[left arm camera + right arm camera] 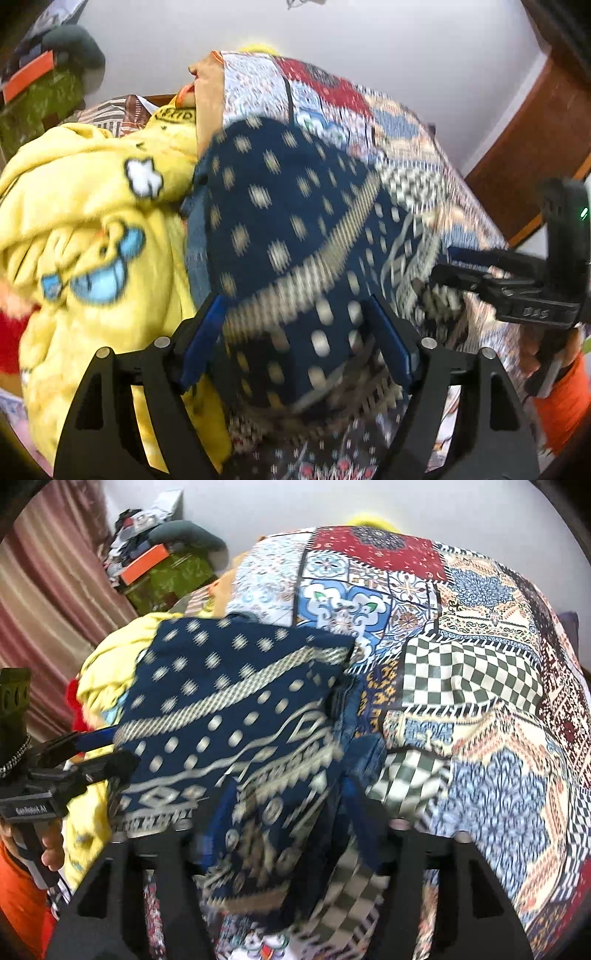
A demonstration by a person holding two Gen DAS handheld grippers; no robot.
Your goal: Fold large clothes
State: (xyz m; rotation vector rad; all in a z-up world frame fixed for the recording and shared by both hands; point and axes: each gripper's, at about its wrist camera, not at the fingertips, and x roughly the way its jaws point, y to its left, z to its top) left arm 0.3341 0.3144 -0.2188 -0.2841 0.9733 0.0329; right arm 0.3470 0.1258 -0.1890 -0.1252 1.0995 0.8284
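1. Blue cloth (280, 221) with pale dots and stripes is the big thing we are folding. It lies folded over on the bed, right in front of both our grippers, on top of the patchwork bedspread (480, 672).

2. Our left gripper (295, 339) is spread wide. The blue cloth sits between its two blue pads (201, 339), but the pads do not look like they squeeze it.

3. Our right gripper (280, 834) is blurry in its own view. The cloth bunches up in front of it. Seen from the left view, that right gripper (461, 273) rests at the right edge of the cloth, but we cannot tell if it is spread or pinching.

4. We think this step is laying the folded cloth down and letting go of it. The fold looks done on the top side, with one neat corner pointing away from us.

5. A yellow cartoon blanket (92, 229) lies in a heap just left of the left gripper, touching the blue cloth. It is not folded.

6. Next we would need to pull both grippers back without dragging the cloth along. Then we may need to press the fold flat, or take the near edge and fold it one more time.

7. We must take care not to catch the bedspread under the cloth, since it lies right below our pads.
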